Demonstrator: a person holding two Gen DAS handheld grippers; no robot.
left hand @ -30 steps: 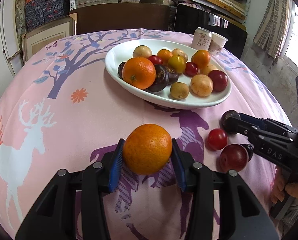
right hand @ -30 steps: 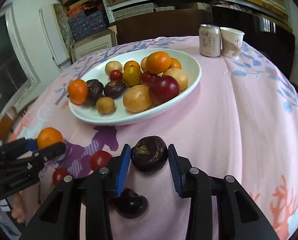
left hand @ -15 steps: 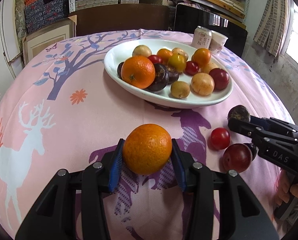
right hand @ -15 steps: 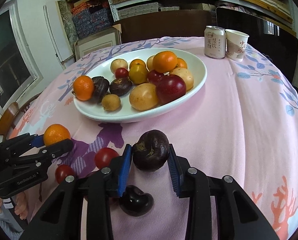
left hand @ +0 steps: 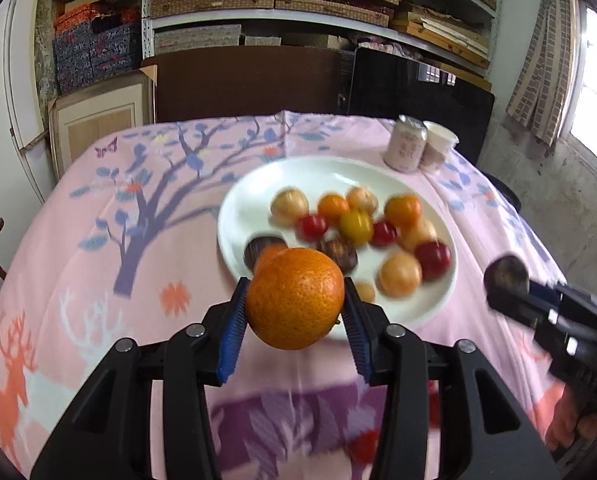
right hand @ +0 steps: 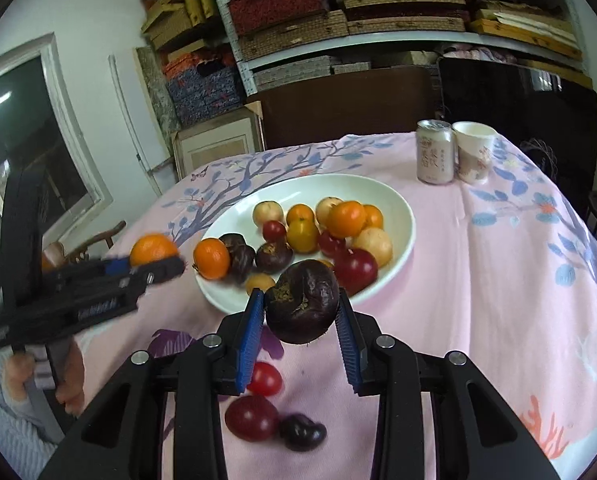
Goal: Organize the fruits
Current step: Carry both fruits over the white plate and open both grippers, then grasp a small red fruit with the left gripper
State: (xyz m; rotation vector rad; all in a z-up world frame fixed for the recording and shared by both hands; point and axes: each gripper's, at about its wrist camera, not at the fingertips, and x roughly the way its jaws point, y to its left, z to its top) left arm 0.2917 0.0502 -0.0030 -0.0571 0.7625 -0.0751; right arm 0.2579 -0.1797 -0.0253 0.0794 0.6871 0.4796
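Ahead of and below both lifted loads lies the white plate (left hand: 234, 236), the orange (left hand: 294, 298) clamped in the left hand-held gripper (left hand: 294, 320) judged nearer its rim than the dark fruit (right hand: 302, 300) clamped in the right hand-held gripper (right hand: 300, 326).

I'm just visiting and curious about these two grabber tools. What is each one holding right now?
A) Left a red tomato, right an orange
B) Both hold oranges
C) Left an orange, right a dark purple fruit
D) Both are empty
C: the left gripper has its blue-padded fingers clamped on an orange, and the right gripper grips a dark purple fruit in front of the white plate.
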